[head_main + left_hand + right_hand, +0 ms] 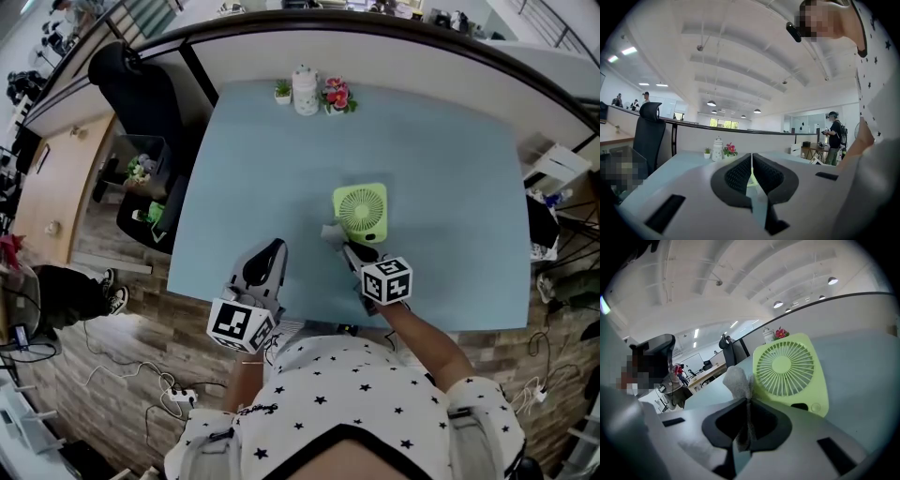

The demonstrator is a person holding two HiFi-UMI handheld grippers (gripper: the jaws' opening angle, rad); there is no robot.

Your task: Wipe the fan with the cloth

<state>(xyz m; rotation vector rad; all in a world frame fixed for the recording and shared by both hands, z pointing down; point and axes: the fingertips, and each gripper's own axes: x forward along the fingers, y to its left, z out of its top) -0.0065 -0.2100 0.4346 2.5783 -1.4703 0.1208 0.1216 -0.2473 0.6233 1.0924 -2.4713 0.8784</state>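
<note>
A small lime-green square fan (pixel 361 212) stands on the pale blue table (pixel 450 169), its round grille (pixel 780 369) facing my right gripper. My right gripper (pixel 349 249) is shut on a grey-white cloth (pixel 737 380); the cloth (pixel 330 232) sticks up past the jaws at the fan's lower left corner. Whether the cloth touches the fan I cannot tell. My left gripper (pixel 270 253) hovers at the table's near edge, left of the fan, shut with nothing held. Through the slit between its pads only a sliver of green fan (pixel 751 179) shows.
At the table's far edge stand a white ceramic jar (pixel 305 91), a tiny potted plant (pixel 282 92) and a pink flower pot (pixel 337 97). A black office chair (pixel 141 94) stands left of the table. A partition wall runs behind it.
</note>
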